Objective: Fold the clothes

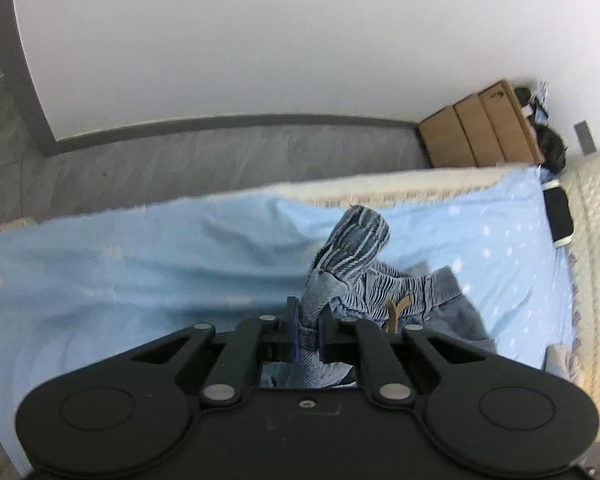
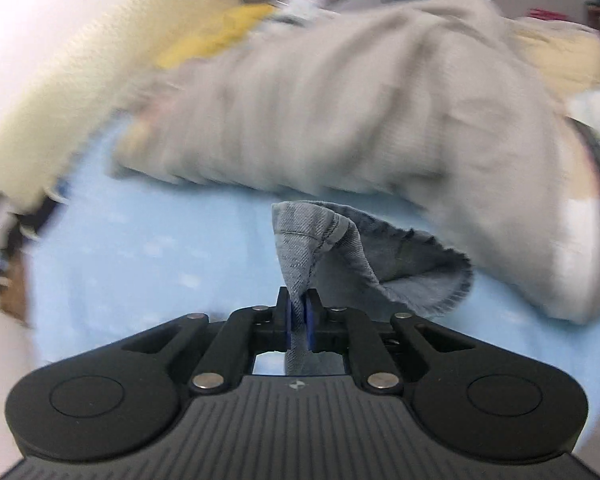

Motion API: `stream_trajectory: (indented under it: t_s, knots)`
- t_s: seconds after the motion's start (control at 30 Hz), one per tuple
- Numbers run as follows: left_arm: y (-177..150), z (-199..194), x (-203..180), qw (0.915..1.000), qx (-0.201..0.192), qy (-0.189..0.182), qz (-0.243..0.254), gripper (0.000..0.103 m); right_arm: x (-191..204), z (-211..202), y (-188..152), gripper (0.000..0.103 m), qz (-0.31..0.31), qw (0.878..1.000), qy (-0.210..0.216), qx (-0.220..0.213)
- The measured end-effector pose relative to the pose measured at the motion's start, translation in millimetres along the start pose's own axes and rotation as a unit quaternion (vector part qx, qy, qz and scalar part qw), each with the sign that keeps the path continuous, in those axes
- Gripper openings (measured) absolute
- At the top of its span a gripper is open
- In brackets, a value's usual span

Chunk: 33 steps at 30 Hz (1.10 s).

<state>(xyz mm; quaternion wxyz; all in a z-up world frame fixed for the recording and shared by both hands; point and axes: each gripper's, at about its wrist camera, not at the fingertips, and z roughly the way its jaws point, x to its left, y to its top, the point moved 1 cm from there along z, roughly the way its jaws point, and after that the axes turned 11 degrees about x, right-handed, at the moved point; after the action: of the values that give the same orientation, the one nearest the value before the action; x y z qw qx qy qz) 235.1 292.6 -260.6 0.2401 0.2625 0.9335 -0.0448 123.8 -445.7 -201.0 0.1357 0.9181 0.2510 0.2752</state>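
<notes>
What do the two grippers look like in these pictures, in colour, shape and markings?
Both are matte black, with two wide rounded lobes, silver rivets on the linkage bars and blue pads inside the fingers. The left gripper has a smooth body with a small round hole near its middle. The right gripper has a ribbed body with a small pale logo. No cables, sleeves or hands show.

Both views are evenly and softly lit, bright enough, with no hard shadows or glare, though the white wall (image 1: 240, 40) looks flat and slightly washed out. The left wrist view is fairly sharp, mildly smeared along the bed edge (image 1: 380, 192); the right wrist view is heavily motion-blurred across the grey garment (image 2: 360, 100) and cream blanket (image 2: 80, 80). Fisheye distortion bends lines, with dark corners
</notes>
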Motion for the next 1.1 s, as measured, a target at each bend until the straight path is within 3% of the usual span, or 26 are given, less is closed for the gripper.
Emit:
stream_trajectory:
  t_s: [0.13, 0.27, 0.37, 0.53, 0.73, 0.9, 1.0, 1.07, 1.1]
  knots:
    - [13.2, -12.9, 16.2, 0.9998, -0.013, -0.006, -0.013, 0.007, 41.6, -29.1, 19.2, 0.006, -0.002, 0.995, 0.093, -0.027]
    - [21.6, -23.5, 40.9, 0.9992, -0.022, -0.003, -0.034, 0.007, 37.3, -56.5, 29.8, 0.006, 0.001, 0.991, 0.127, -0.049]
    - [22.7, -26.0, 61.6, 0.9984, -0.022, 0.005, -0.052, 0.007, -0.5, -61.5, 21.6, 0.006, 0.012, 0.995, 0.093, -0.043]
    - [19.2, -21.6, 75.9, 0.9979, -0.016, 0.025, -0.057, 0.007, -90.3, -40.2, -31.2, 0.006, 0.06, 0.998, -0.016, 0.022]
    - [15.0, -13.3, 81.0, 0.9975, -0.008, 0.053, -0.047, 0.008, -176.1, -1.6, -99.7, 0.006, 0.086, 0.976, -0.165, 0.109]
    - [12.7, -16.8, 75.7, 0.9972, -0.008, 0.054, -0.052, 0.008, -192.1, 5.8, -118.4, 0.008, 0.094, 0.966, -0.2, 0.132]
    - [11.1, -18.7, 72.1, 0.9971, -0.006, 0.058, -0.049, 0.01, -197.6, 8.7, -123.6, 0.015, 0.096, 0.961, -0.214, 0.144]
    - [9.7, -19.8, 70.2, 0.9966, -0.003, 0.065, -0.05, 0.015, -195.5, 6.5, -121.4, 0.028, 0.091, 0.962, -0.213, 0.147]
    - [8.6, -20.6, 70.9, 0.9961, -0.001, 0.071, -0.052, 0.023, -193.7, 4.4, -119.8, 0.034, 0.086, 0.962, -0.213, 0.145]
